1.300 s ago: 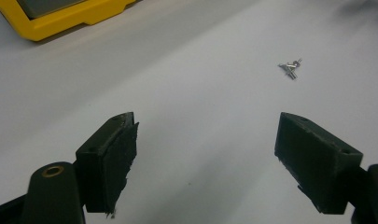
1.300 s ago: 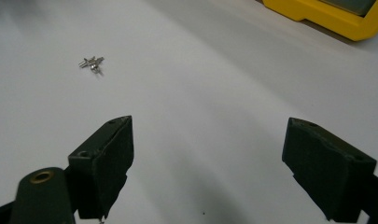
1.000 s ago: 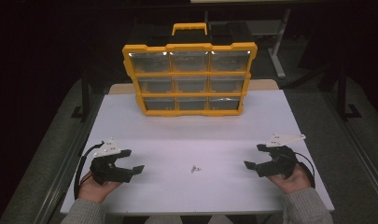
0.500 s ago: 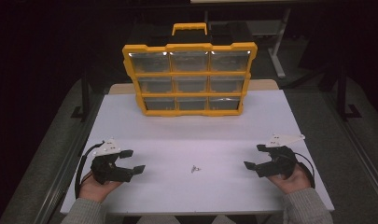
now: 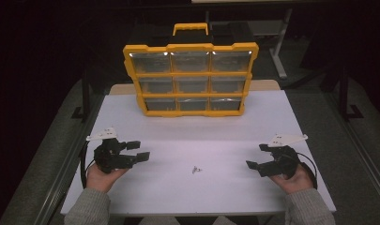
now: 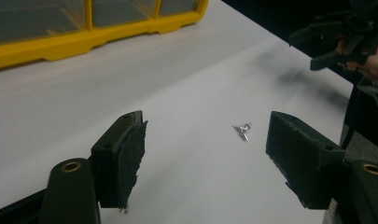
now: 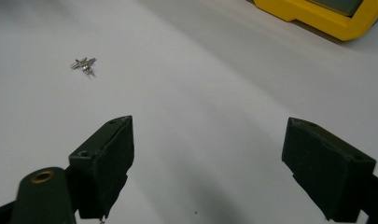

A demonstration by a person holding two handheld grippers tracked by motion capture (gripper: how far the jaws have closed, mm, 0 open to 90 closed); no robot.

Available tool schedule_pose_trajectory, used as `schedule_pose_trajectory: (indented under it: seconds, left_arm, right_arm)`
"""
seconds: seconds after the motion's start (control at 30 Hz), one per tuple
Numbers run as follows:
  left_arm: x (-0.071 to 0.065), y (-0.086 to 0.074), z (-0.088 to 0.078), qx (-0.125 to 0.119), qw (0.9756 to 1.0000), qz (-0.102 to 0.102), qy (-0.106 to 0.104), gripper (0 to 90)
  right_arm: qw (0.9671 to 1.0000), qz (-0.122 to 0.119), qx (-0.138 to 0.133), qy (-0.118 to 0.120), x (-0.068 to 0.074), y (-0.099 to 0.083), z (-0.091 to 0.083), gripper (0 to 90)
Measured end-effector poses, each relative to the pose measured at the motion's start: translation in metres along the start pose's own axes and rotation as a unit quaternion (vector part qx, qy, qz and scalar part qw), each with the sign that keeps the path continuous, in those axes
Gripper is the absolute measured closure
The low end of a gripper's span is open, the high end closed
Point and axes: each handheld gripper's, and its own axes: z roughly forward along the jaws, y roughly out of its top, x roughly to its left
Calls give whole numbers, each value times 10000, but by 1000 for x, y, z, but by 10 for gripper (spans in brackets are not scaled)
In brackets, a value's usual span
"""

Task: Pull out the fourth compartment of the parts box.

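On the table: white top (image 5: pixel 192 136) is sitting in a pretty dark room, metal frame legs are showing behind it, floor is fading to black
Organizer: yellow organizer (image 5: pixel 191 77) is standing upright at the far edge, clear drawers facing the person, black handle poking up on top
Screws: tiny pile of screws (image 5: pixel 196 169) is lying loose on the white top, roughly midway between both grippers, touching neither
Left gripper: left gripper (image 5: pixel 140 150) is hovering at the near left, jaws gaping with nothing in them, though they've just been closing a bit; in the left gripper view the screws (image 6: pixel 242 131) are sitting ahead of the pads, nearer the right-hand one
Right gripper: right gripper (image 5: pixel 259 157) is resting at the near right, jaws spread wide and empty too; in the right gripper view the screws (image 7: pixel 83 64) are lying well ahead and off to the left
Hard to tell: how many screws there are, they're way too small and blurry; drawer contents are lost in glare; organizer is getting cropped in both gripper views
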Motion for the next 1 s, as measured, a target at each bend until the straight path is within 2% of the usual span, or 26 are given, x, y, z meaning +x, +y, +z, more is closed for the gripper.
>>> schedule_pose_trajectory:
  seconds: [0.07,0.17,0.27,0.37,0.47,0.6,0.73,0.77,0.83,0.93,1.0]
  left_arm:
    - [2,4,2,-71,9999,1,97,269]
    - [9,11,6,-198,9994,-293,-12,270]
    - [14,21,8,-370,9979,-533,-31,285]
    - [19,32,12,-381,9976,-575,54,297]
    - [25,42,19,-543,9958,-728,74,303]
    - [35,53,25,-765,9923,-973,69,294]
    - [44,61,31,-983,9860,-1343,61,322]
    - [47,64,32,-988,9847,-1437,22,358]
    - [51,68,36,-1028,9828,-1534,34,364]
    - [55,77,41,-1046,9824,-1536,162,347]
    - [56,83,43,-1072,9819,-1553,176,349]
  right_arm:
    - [10000,-6,-25,-4,0,0,-1,158]
    - [10000,5,-38,1,-1,0,-2,158]
    - [10000,20,-35,8,0,0,-1,159]
    - [10000,-36,-11,1,0,1,-1,160]
    - [10000,-56,-29,-1,1,2,-1,161]
    - [10000,-44,-23,3,0,1,-1,162]
    - [10000,-38,-27,8,-1,1,-1,162]
    - [10000,-38,-20,11,-1,1,-1,162]
    - [10000,-46,-7,12,-1,1,0,162]
    - [10000,-53,2,25,-1,2,0,164]
    - [10000,-51,4,26,0,2,0,164]
